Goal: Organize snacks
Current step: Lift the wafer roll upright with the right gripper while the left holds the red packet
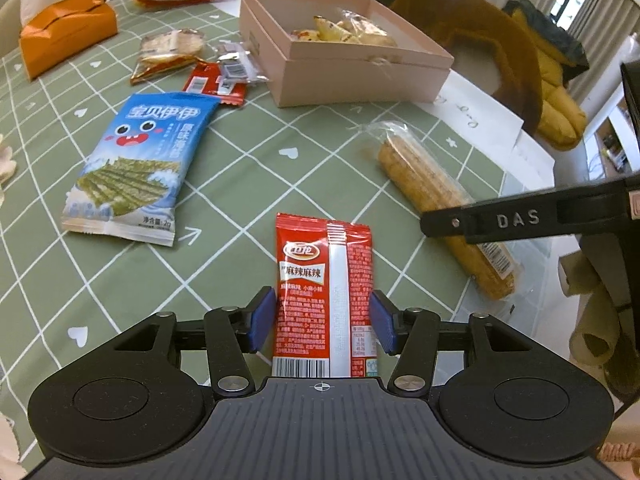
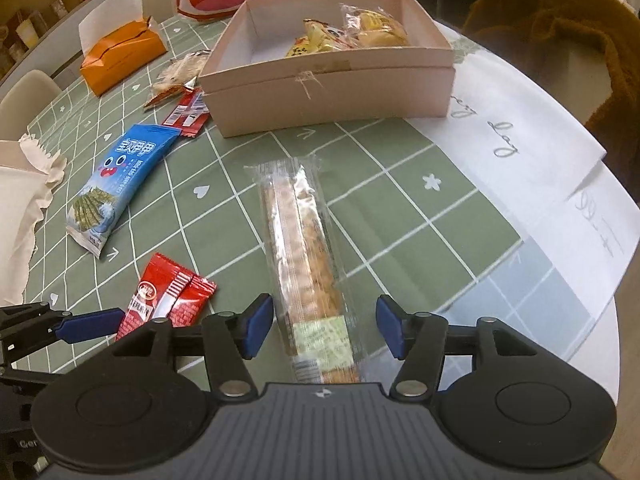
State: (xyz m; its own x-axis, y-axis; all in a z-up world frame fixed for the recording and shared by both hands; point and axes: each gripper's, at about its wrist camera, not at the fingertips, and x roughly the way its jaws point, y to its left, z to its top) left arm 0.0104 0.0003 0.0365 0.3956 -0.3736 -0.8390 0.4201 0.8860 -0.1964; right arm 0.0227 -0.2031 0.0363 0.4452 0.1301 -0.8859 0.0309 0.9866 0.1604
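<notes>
Snacks near the table's front edge sit unheld between 2 part-open grippers, red packet (image 1: 323,296) in the left gripper (image 1: 322,326), biscuit stick (image 2: 308,264) in the right gripper (image 2: 324,328); each should close squarely before lifting toward the box (image 2: 328,92).

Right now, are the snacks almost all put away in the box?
Not yet. A few wrapped snacks already sit in the pink box. The left gripper straddles the red spicy packet and the right gripper the long biscuit pack, jaws open. The blue seaweed bag and small packets remain.
</notes>
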